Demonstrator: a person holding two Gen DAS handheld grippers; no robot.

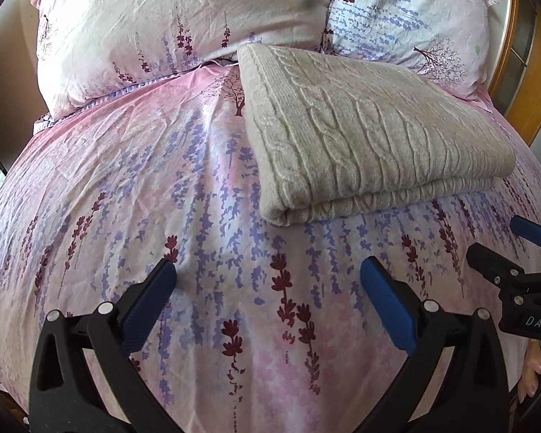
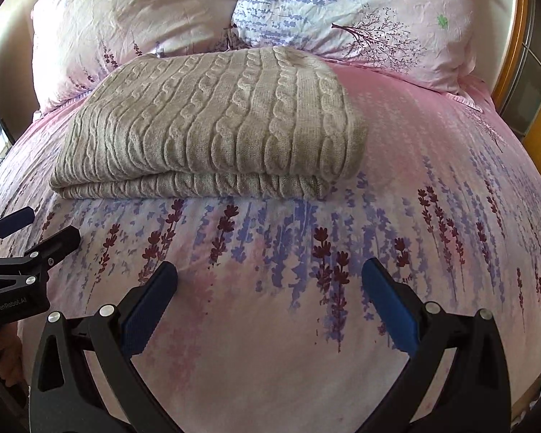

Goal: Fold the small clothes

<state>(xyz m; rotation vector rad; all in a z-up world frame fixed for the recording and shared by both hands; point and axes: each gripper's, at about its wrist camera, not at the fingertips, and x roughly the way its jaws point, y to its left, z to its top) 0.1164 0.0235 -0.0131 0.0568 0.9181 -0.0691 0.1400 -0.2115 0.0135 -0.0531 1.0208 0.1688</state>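
Note:
A beige cable-knit sweater lies folded in a flat rectangle on the floral bedsheet, just in front of the pillows. It also shows in the right wrist view, with its folded layers facing me. My left gripper is open and empty, hovering over the sheet short of the sweater's near left corner. My right gripper is open and empty, over the sheet short of the sweater's near right corner. Each gripper shows at the edge of the other's view: the right one, the left one.
Two floral pillows lean at the head of the bed behind the sweater. A wooden frame stands at the right of the bed. The pink and lavender sheet spreads out around the sweater.

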